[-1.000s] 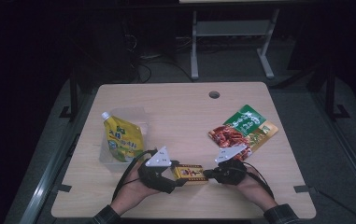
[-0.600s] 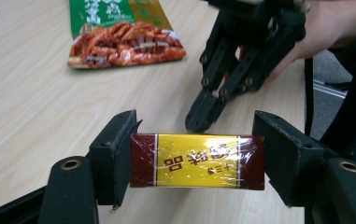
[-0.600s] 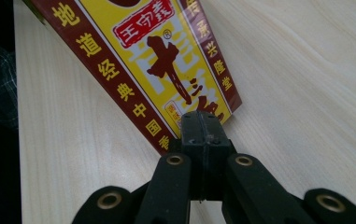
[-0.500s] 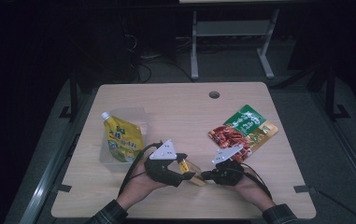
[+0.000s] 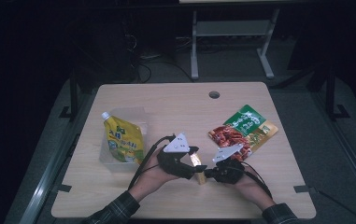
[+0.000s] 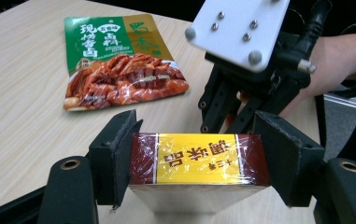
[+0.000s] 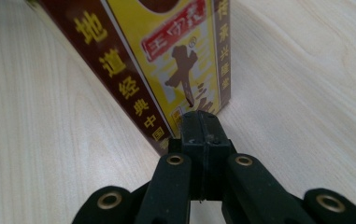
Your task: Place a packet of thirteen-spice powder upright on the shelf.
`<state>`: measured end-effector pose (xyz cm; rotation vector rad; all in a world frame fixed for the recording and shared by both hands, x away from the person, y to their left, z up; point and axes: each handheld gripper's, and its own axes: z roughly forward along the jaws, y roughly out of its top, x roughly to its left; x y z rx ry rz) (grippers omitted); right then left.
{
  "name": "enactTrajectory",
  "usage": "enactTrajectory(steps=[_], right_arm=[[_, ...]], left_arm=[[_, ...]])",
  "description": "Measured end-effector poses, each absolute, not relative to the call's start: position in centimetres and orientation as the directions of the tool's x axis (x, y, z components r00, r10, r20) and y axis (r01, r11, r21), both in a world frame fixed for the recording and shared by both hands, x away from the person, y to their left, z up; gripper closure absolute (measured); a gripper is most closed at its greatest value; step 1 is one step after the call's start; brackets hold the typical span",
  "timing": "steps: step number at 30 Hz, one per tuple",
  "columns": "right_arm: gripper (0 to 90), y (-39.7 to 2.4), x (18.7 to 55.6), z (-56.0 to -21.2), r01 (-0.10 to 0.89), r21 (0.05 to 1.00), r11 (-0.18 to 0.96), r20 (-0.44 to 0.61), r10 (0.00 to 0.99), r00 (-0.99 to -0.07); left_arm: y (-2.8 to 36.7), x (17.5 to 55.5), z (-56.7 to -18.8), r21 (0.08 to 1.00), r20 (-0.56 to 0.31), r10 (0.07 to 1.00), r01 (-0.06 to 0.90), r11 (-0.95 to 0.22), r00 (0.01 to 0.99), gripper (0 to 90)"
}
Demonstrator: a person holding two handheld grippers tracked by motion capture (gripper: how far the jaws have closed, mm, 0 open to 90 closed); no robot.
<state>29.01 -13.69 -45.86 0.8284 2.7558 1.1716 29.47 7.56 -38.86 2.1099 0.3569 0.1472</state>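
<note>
Your left gripper (image 5: 195,164) has the small box (image 6: 197,161) clamped between its jaws, and straight ahead of it your right gripper (image 5: 209,174), jaws closed at the box's far side, blocks any push forward. Ahead and to the left of it in the left gripper view, the red-and-green sachet (image 6: 118,63) lies flat on the table (image 5: 175,100), well apart, with bare wood between that you can cross. On your left gripper's outer side in the high view the yellow pouch (image 5: 122,138) lies near, while the table beyond both grippers towards the far edge is open.
</note>
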Motion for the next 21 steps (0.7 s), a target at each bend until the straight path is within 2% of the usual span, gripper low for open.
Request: enactTrajectory(steps=[11, 21], right_arm=[[89.9, -14.4, 29.2, -45.6, 0.464, 0.69, 0.556, 0.158, 0.51, -0.846], [89.1, -15.7, 28.9, -44.7, 0.471, 0.711, 0.523, 0.151, 0.54, -0.828]], left_arm=[[6.8, 29.6, -38.9, 0.852, -0.029, 0.312, 0.187, -0.49, 0.95, 30.9], [7.1, 29.5, -38.4, 0.866, -0.037, 0.314, 0.187, -0.463, 0.949, 23.7]])
